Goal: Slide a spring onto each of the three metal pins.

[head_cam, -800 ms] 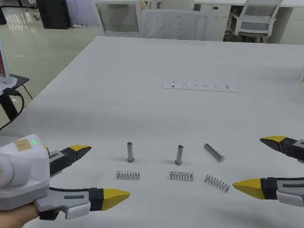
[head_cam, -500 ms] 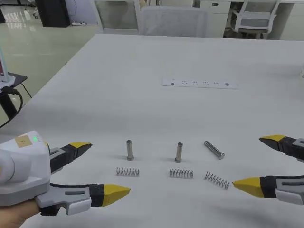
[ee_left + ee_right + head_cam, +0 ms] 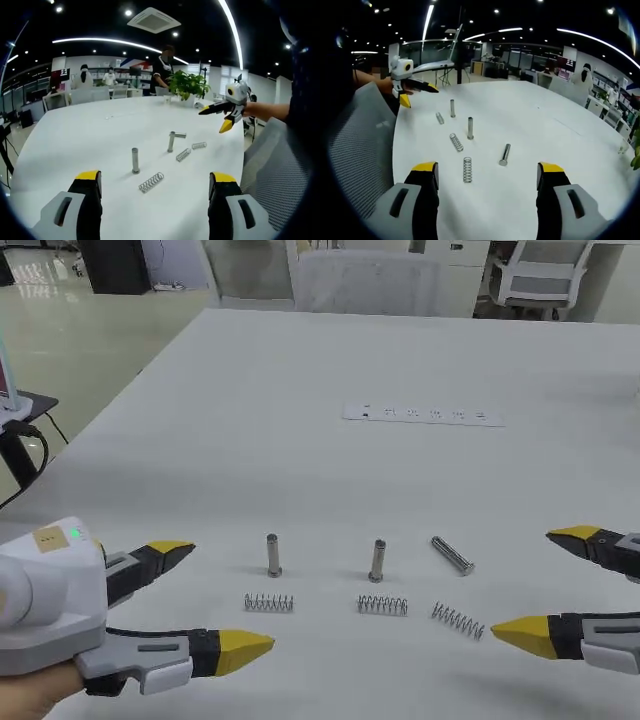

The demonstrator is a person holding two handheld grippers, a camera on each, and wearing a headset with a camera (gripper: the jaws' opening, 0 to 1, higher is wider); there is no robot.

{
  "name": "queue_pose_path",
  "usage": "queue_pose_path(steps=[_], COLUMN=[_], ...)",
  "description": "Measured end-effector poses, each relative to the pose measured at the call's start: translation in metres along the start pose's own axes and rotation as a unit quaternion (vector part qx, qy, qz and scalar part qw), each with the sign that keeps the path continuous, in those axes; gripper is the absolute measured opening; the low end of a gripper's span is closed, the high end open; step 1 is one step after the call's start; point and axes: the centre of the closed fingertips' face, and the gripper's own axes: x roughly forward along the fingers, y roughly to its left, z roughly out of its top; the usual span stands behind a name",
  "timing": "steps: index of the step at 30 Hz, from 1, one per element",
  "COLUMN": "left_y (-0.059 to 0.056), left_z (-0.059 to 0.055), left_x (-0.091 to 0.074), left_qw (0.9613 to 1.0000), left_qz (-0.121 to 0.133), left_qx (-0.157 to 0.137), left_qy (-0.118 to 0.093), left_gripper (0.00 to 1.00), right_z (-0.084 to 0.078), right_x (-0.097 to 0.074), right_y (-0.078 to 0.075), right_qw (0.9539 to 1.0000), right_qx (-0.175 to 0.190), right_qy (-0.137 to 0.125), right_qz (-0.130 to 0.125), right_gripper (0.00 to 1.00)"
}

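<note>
Three metal pins sit in a row on the white table (image 3: 330, 470): the left pin (image 3: 272, 555) and the middle pin (image 3: 377, 561) stand upright, and the right pin (image 3: 451, 555) lies on its side. A loose spring lies in front of each: left spring (image 3: 269, 603), middle spring (image 3: 383, 606), right spring (image 3: 458, 620). My left gripper (image 3: 205, 595) hovers open at the lower left, short of the left spring (image 3: 151, 182). My right gripper (image 3: 545, 582) hovers open at the lower right, near the right spring (image 3: 467, 169) and the lying pin (image 3: 505, 154). Both hold nothing.
A white power strip (image 3: 421, 416) lies flat on the table beyond the pins. Office chairs (image 3: 365, 282) stand at the far table edge. The table's left edge drops to the floor, where a dark stand (image 3: 22, 435) sits. People (image 3: 163, 70) stand in the background.
Nothing on the table has moved; the head camera shifted slightly. Both grippers stay open in about the same places.
</note>
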Motion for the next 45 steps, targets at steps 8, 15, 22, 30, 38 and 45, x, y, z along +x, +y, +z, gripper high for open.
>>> queue_pose_path(steps=[8,15,22,30,38,45], left_y=[0.0014,0.0007,-0.0007,-0.0005,0.0018,0.0010], left_z=[-0.0005,-0.0007,-0.0009,-0.0008,0.0000,0.0000], left_x=[-0.0008,-0.0006,0.0001,0.0003,0.0009,0.0020], left_qw=[1.0000,1.0000,1.0000,1.0000,1.0000,1.0000], left_qz=[0.001,-0.001,-0.003,-0.005,-0.006,-0.007], left_qx=[0.000,0.000,0.000,0.000,0.000,0.000], left_qy=[0.001,0.001,0.001,0.000,0.000,-0.001], left_gripper=[0.85,0.85,0.85,0.85,0.84,0.84], right_z=[0.0007,0.0004,-0.0003,-0.0014,-0.0018,-0.0019], right_x=[0.0018,0.0009,-0.0006,-0.0008,0.0004,-0.0002], right_y=[0.0014,0.0020,0.0022,0.0029,0.0036,0.0030], right_qw=[1.0000,1.0000,1.0000,1.0000,1.0000,1.0000], right_qx=[-0.002,-0.002,-0.002,-0.002,0.001,0.002], right_qy=[0.001,0.004,0.006,0.008,0.008,0.009], right_qz=[0.004,0.004,0.001,-0.001,-0.002,-0.003], right_gripper=[0.80,0.80,0.80,0.80,0.80,0.80])
